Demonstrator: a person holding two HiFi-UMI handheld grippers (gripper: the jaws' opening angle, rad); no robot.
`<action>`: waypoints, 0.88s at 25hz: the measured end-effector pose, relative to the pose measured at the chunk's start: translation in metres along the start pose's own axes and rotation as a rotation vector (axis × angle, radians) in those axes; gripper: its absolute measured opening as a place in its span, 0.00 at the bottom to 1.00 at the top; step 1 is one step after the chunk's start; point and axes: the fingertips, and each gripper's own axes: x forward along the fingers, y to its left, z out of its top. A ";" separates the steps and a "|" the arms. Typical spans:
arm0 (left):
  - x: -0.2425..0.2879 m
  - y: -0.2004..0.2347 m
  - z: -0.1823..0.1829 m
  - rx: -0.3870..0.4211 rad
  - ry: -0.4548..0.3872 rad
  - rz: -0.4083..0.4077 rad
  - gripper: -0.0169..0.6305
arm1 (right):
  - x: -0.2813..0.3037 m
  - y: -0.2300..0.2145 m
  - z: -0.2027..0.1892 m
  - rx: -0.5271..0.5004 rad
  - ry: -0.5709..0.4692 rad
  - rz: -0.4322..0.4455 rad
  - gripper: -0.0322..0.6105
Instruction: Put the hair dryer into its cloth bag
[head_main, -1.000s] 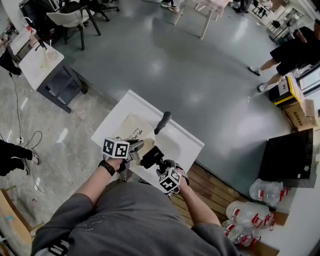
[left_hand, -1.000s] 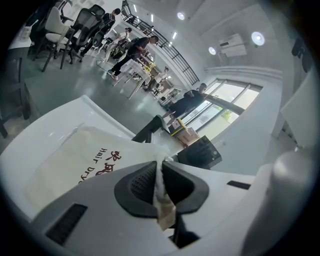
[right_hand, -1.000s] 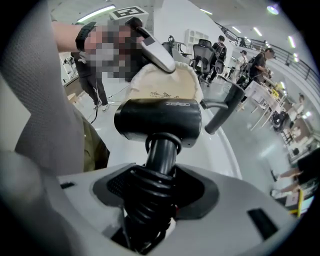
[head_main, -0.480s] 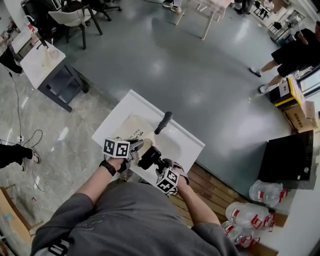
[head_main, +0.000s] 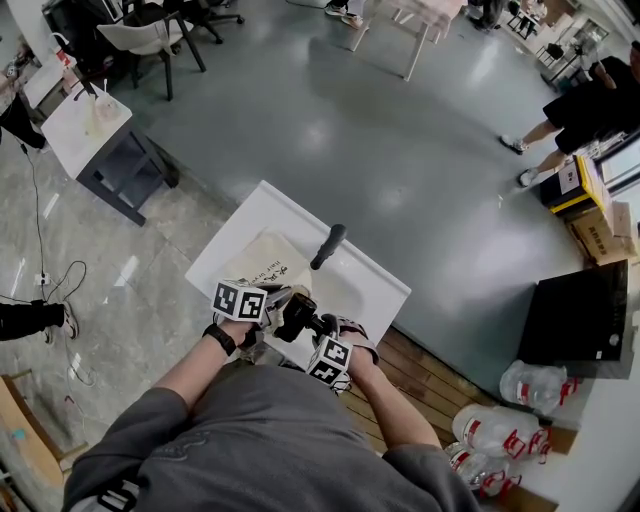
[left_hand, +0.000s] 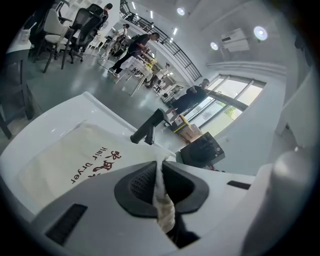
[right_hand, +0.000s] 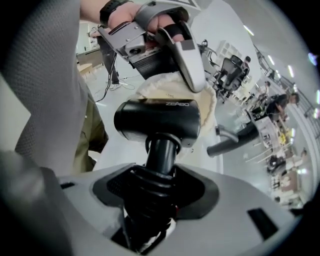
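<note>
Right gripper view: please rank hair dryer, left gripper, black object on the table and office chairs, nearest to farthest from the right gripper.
1. hair dryer, gripped in the jaws.
2. left gripper, just above the dryer.
3. black object, lying to the right.
4. office chairs, far background.

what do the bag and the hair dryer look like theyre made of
The bag looks like woven cotton or canvas, cream and matte: it creases softly and carries printed lettering. The hair dryer is probably hard plastic, black with a satin sheen: smooth barrel, soft highlights.
</note>
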 end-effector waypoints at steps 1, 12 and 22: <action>0.000 -0.001 0.000 -0.005 0.002 -0.008 0.06 | 0.000 -0.003 0.002 -0.032 0.001 -0.019 0.43; 0.006 -0.024 -0.015 -0.016 0.050 -0.108 0.06 | 0.020 -0.008 -0.006 0.242 0.101 0.161 0.43; 0.014 -0.042 -0.029 -0.082 0.088 -0.221 0.06 | 0.041 0.003 -0.017 0.424 0.231 0.323 0.43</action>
